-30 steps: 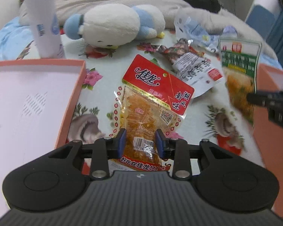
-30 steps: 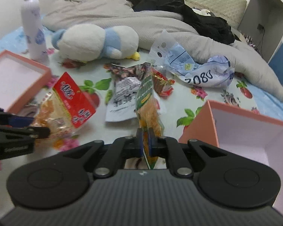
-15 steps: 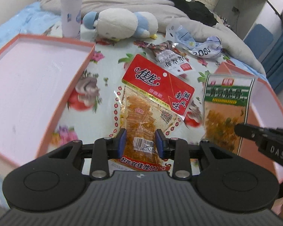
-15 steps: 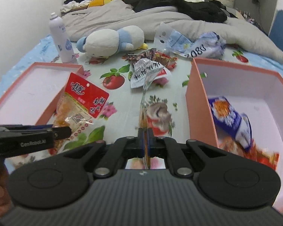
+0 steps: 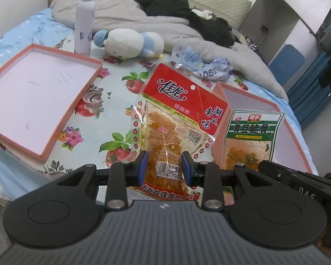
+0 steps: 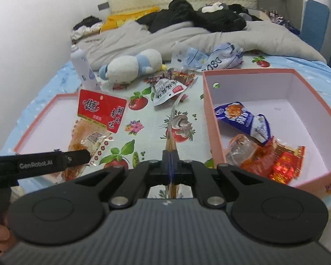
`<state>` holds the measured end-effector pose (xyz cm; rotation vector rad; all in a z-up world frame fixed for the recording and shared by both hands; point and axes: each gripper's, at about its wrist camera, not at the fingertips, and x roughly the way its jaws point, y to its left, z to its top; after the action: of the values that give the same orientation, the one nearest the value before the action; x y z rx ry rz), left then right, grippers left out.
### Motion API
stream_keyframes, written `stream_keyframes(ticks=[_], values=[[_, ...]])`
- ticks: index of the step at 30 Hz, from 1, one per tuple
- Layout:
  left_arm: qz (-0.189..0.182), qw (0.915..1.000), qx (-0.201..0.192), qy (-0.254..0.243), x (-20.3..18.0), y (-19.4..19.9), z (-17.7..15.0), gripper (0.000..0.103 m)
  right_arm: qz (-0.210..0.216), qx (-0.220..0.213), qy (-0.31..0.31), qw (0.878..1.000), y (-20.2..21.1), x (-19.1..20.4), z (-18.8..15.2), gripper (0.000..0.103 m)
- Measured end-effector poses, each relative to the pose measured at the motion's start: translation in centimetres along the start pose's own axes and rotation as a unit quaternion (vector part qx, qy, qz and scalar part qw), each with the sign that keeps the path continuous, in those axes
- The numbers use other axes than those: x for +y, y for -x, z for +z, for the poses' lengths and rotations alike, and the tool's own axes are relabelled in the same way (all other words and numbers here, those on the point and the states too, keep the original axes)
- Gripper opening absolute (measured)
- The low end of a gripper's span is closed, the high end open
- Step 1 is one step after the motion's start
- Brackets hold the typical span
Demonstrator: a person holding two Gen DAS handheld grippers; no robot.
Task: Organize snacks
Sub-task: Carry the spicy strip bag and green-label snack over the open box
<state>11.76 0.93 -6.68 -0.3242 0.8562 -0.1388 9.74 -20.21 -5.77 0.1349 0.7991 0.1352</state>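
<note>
Fruit-and-flower printed bedding (image 5: 112, 101) covers the bed, with a shallow pink lid (image 5: 33, 101) on the left, a deep pink box (image 6: 275, 110) on the right already holding a blue packet (image 6: 242, 119) and a red packet (image 6: 282, 163), and a plush toy (image 6: 130, 66), a spray bottle (image 5: 83, 26) and loose wrappers (image 6: 167, 88) farther back. Held up above the sheet, the left gripper (image 5: 164, 169) is clamped on the bottom edge of the red-header snack bag (image 5: 178, 119), between lid and box. The right gripper (image 6: 170, 162) is pinched tight on the green-label snack bag (image 5: 249, 141), seen edge-on in its own camera, apparently near the box's left wall.
</note>
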Motion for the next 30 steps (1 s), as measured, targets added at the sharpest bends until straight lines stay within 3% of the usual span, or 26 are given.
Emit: stream_keyframes(ticks=[10,17,30], values=[[-0.03,0.9994,-0.019,0.0,-1.7,5.6,-2.6,0.038,-0.01,-0.041,-0.026,0.999,7.2,-1.0,-2.3,0.004],[-0.071,0.997,-0.018,-0.024,-4.5,8.0,-4.1,0.038,-0.046,-0.055,-0.041,0.997,10.5,-2.8,-3.8,0.004],[-0.111,0.9918,0.019,-0.061,-9.7,4.3,-3.6,0.038,-0.067,-0.067,-0.072,0.993,10.7,-6.1,-3.1,0.004]])
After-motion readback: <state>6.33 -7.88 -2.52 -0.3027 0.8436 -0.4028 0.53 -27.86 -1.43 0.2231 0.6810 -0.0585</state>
